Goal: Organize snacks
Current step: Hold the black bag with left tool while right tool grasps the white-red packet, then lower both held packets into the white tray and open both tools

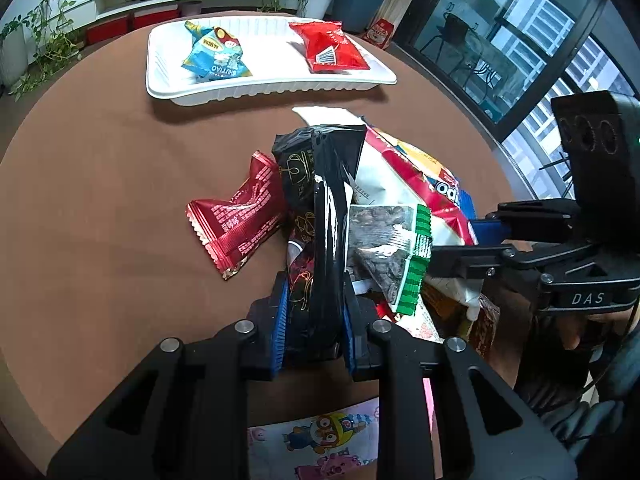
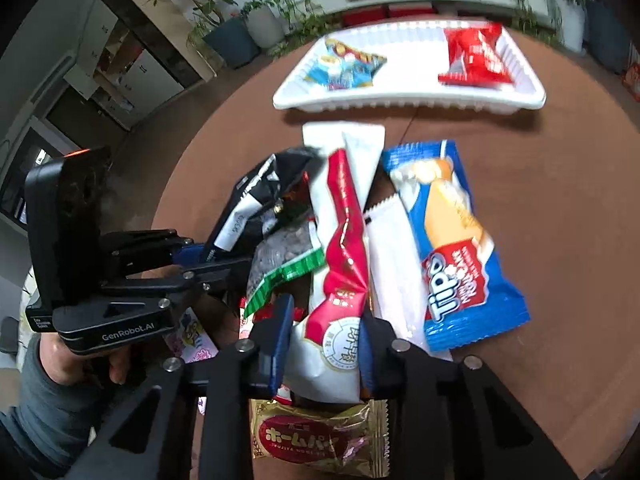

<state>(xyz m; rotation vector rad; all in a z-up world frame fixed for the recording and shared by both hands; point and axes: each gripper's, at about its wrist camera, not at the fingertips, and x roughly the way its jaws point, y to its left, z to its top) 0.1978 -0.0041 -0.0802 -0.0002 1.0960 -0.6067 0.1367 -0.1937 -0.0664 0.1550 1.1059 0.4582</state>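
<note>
My left gripper is shut on a black snack packet, which stands on edge between its blue pads above a pile of snacks. My right gripper is shut on a white and red packet, with a pad pressed on each side. Either gripper shows in the other's view, the right gripper from the right and the left gripper from the left. At the far side lies a white tray holding a blue packet and a red packet.
On the brown round table the pile includes a dark red packet, a green-edged bag of dark nuts, a blue Tipo packet, a white sachet and a gold packet. A cartoon-print packet lies nearest.
</note>
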